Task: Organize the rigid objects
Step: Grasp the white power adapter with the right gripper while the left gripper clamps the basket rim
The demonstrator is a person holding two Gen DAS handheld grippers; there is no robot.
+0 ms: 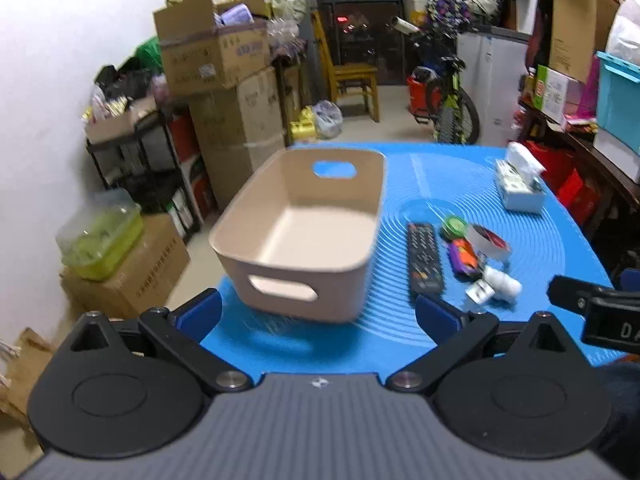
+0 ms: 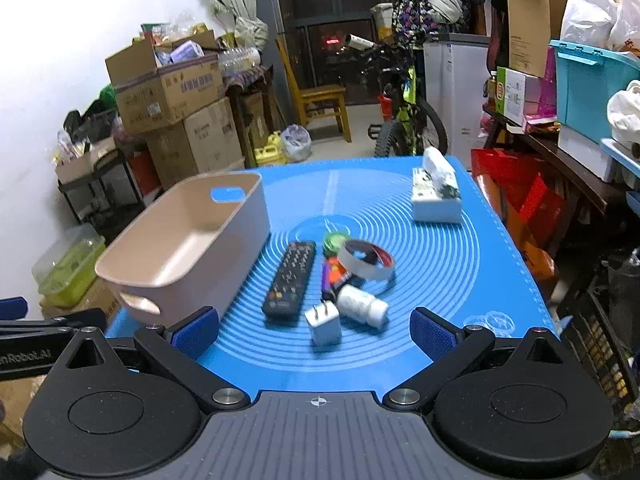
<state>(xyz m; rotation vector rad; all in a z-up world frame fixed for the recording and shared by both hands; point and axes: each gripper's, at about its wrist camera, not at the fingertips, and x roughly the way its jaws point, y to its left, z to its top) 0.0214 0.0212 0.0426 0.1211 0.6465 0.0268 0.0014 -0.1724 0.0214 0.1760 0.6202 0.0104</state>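
while nothing is yet gripped, the notes below apply.
left gripper (image 1: 318,314): jaws spread wide, empty, facing the bin.
right gripper (image 2: 314,330): jaws spread wide, empty, above the clutter.
bin (image 1: 298,236): beige plastic, empty, on the left of the blue mat (image 2: 440,280); judged light and stiff, likely to slide if knocked.
remote control (image 2: 289,278): just beside the bin; rigid, flat; grasp across its narrow width.
charger plug (image 2: 324,324): nearest the right gripper; small, hard block; grip the flat sides, clear of the prongs.
white bottle (image 2: 362,304): lying down, touching the plug; smooth, may roll; clamp across the body.
tape roll (image 2: 366,264): tilted on other items; hollow, light; pinch the wall.
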